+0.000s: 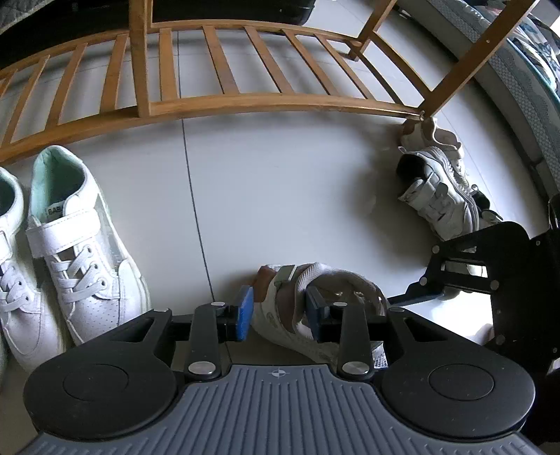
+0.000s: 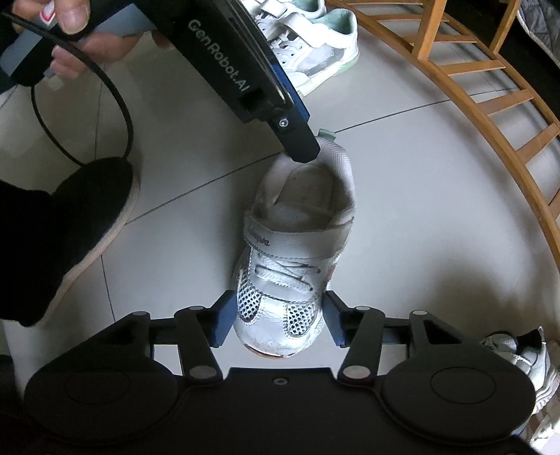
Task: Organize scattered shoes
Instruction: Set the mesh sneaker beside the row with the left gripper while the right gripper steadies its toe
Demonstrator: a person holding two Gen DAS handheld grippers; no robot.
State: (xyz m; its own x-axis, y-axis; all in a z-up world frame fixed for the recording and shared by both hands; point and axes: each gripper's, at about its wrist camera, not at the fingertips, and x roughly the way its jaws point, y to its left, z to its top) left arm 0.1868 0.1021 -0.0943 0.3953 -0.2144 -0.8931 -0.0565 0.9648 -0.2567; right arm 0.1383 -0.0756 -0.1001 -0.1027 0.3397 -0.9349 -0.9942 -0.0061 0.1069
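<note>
A small white mesh sneaker point(image 2: 297, 245) with a strap stands on the tiled floor, toe toward the right wrist camera. My right gripper point(image 2: 278, 322) has the toe between its blue pads, which lie against both sides. In the left wrist view the same small sneaker point(image 1: 336, 280) shows heel first. My left gripper point(image 1: 280, 309) clamps the heel wall, one pad outside and one inside the opening. In the right wrist view one of its fingers point(image 2: 301, 147) sits on the heel rim. A pair of white sneakers point(image 1: 80, 252) with mint lining stands side by side at the left.
A slatted wooden rack point(image 1: 245, 101) runs along the floor behind the shoes. Two more worn white shoes point(image 1: 437, 189) lie jumbled near its right leg. A person's foot in a black shoe point(image 2: 87, 227) stands at the left, with a looping black cable point(image 2: 115, 98) and a hand point(image 2: 70, 21) above it.
</note>
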